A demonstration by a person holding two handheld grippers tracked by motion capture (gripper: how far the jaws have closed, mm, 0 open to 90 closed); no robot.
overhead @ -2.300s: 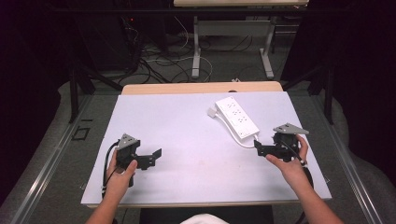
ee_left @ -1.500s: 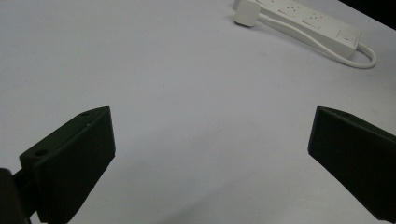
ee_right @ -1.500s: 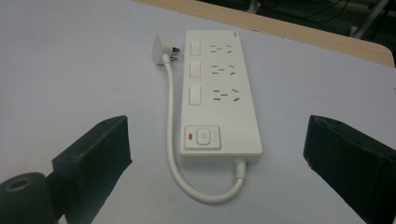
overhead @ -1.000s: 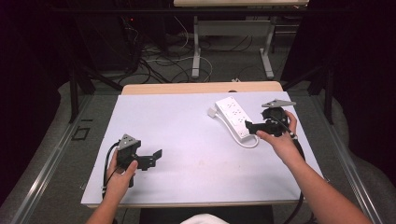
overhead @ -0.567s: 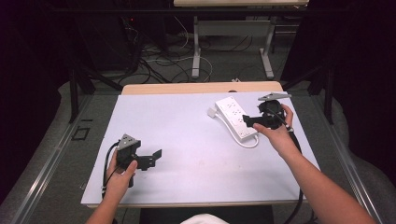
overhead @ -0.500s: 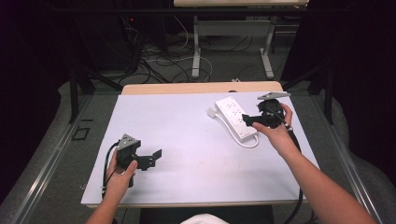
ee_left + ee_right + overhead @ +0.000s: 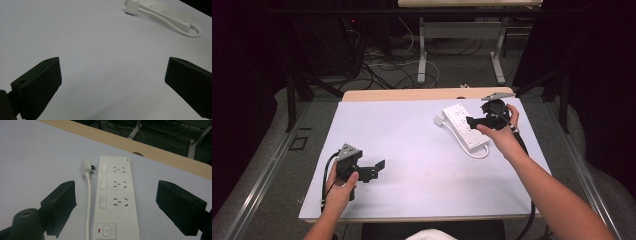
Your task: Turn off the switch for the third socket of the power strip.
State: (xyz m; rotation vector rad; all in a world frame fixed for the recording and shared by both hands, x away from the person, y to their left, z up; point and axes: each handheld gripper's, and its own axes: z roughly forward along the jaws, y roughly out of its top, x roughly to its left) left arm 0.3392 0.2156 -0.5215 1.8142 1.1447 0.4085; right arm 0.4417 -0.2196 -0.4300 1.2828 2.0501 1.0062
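A white power strip (image 7: 464, 126) with three sockets lies at the table's back right, its own plug (image 7: 86, 168) resting beside its far end on a looped white cord (image 7: 479, 151). My right gripper (image 7: 476, 120) hovers over the strip, open, jaws straddling it in the right gripper view, where the strip (image 7: 116, 197) runs up the middle. My left gripper (image 7: 379, 167) sits low at the front left, open and holding nothing. In the left gripper view the strip (image 7: 165, 12) lies far off at the top right.
The table (image 7: 412, 150) is covered by a white sheet, with a wooden edge (image 7: 160, 155) along the back. Beyond it stand a desk frame and floor cables (image 7: 387, 65). The right gripper's cable (image 7: 524, 150) trails along the forearm.
The right gripper has travelled from the table's right edge up and leftward to hover over the power strip. The left gripper has stayed put.
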